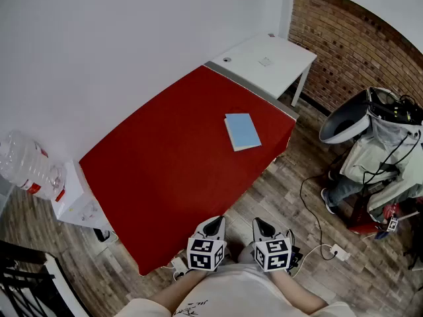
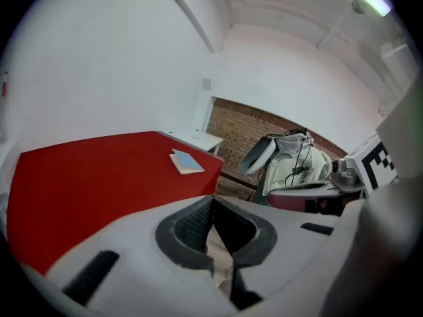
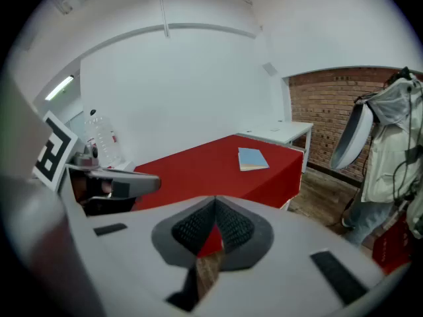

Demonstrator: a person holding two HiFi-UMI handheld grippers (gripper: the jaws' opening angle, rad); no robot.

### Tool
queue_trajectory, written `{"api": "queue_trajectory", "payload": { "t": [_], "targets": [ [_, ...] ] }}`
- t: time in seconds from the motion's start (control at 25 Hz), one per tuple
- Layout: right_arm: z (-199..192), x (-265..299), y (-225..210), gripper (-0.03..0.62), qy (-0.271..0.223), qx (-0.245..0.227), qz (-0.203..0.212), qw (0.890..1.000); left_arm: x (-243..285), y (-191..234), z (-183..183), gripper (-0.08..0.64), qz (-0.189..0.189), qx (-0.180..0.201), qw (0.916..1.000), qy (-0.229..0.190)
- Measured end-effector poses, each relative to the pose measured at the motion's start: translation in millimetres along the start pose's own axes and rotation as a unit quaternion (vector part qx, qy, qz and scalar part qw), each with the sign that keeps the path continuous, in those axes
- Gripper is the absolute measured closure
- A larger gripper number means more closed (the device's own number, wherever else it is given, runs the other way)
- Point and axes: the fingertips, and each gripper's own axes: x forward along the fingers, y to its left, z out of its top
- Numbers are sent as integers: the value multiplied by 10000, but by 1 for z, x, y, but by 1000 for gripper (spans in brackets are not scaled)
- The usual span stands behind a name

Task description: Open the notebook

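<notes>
There are 1 notebook (image 1: 242, 131), 1 red table (image 1: 165, 167), 1 white desk (image 1: 254, 61).

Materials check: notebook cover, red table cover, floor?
Notebook: light blue matte cover, likely card; pale page edges show.
Red table cover: matte, hangs over the edges, probably cloth.
Floor: wood-look planks with visible grain; laminate or real wood, can't tell.

Brick wall (image 1: 350, 51), wooden floor (image 1: 284, 190), red-covered table (image 1: 165, 157)

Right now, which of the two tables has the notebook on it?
The red-covered table: the blue notebook lies closed on it, towards its far right corner. The small white table beyond it has no notebook.
</notes>
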Motion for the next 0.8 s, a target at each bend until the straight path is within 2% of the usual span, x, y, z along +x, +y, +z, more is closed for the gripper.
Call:
{"api": "queue_trajectory", "payload": {
  "t": [0.2, 0.44, 0.64, 0.8],
  "targets": [
    [6, 14, -2, 586, 13, 11, 40, 10000, 8, 11, 4, 552, 30, -69, 10000, 9],
    [24, 51, -24, 586, 26, 47, 183, 9998, 48, 26, 25, 554, 158, -108, 9998, 17],
    [61, 98, -59, 586, 32, -106, 401, 9991, 98, 40, 54, 554, 357, -217, 9991, 28],
    [104, 133, -100, 586, 17, -223, 584, 9980, 150, 41, 91, 552, 506, -298, 9983, -19]
  ]
}}
